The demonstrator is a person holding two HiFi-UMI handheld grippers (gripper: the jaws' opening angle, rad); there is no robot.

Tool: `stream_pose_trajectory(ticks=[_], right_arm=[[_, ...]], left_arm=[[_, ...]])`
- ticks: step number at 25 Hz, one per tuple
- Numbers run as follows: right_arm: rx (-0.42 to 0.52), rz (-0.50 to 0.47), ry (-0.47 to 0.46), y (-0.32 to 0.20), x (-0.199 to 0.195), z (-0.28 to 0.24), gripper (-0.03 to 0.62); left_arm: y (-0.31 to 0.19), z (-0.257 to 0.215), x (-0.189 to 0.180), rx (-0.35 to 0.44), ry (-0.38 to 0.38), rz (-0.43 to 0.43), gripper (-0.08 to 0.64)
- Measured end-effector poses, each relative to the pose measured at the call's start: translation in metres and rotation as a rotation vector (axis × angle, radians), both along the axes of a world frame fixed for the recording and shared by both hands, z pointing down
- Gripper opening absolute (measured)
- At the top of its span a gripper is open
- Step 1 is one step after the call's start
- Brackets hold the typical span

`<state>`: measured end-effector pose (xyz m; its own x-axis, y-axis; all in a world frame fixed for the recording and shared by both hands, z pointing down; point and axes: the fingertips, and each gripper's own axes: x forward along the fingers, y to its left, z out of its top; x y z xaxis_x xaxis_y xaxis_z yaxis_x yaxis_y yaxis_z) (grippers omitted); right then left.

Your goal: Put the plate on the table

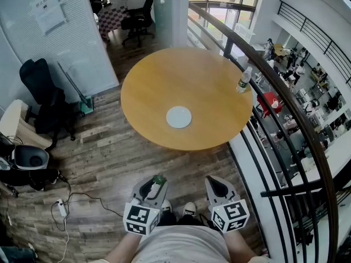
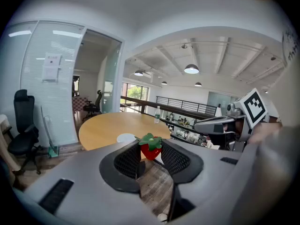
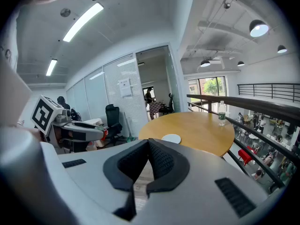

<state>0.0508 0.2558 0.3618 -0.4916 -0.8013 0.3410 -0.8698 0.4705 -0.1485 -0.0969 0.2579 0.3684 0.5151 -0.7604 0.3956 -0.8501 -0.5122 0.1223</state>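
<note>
A round white plate (image 1: pixel 179 116) lies flat on the round wooden table (image 1: pixel 181 75), a little toward its near side. Both grippers are held low in front of the person's body, well short of the table. My left gripper (image 1: pixel 156 183) is shut on a small red strawberry (image 1: pixel 159 178) with green leaves. In the left gripper view the strawberry (image 2: pixel 151 149) sits pinched between the black pads, with the plate (image 2: pixel 125 137) far beyond it. My right gripper (image 1: pixel 215 182) is shut with nothing in it; its pads (image 3: pixel 159 158) meet at the tips, and the plate (image 3: pixel 171 138) lies ahead of them.
A clear water bottle (image 1: pixel 244 80) stands at the table's right edge. A curved dark railing (image 1: pixel 296 114) runs along the right, with a drop to a lower floor behind it. Black office chairs (image 1: pixel 44 100) and floor cables (image 1: pixel 82 199) are on the left, by a glass partition (image 1: pixel 60 32).
</note>
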Motion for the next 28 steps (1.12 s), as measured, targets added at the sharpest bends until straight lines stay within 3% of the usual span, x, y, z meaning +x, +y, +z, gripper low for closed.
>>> stream_pose_trajectory(ticks=[14, 20, 28], right_arm=[[-0.013, -0.021, -0.005, -0.009, -0.017, -0.001, 0.026], [-0.002, 0.018, -0.047, -0.021, -0.025, -0.004, 0.026], [0.061, 0.015, 0.014, -0.021, -0.057, -0.016, 0.026]], left_arm=[[-0.012, -0.003, -0.016, -0.003, 0.008, -0.005, 0.149], [-0.022, -0.004, -0.026, -0.004, 0.029, 0.008, 0.149], [-0.026, -0.004, -0.060, 0.009, 0.059, 0.048, 0.149]])
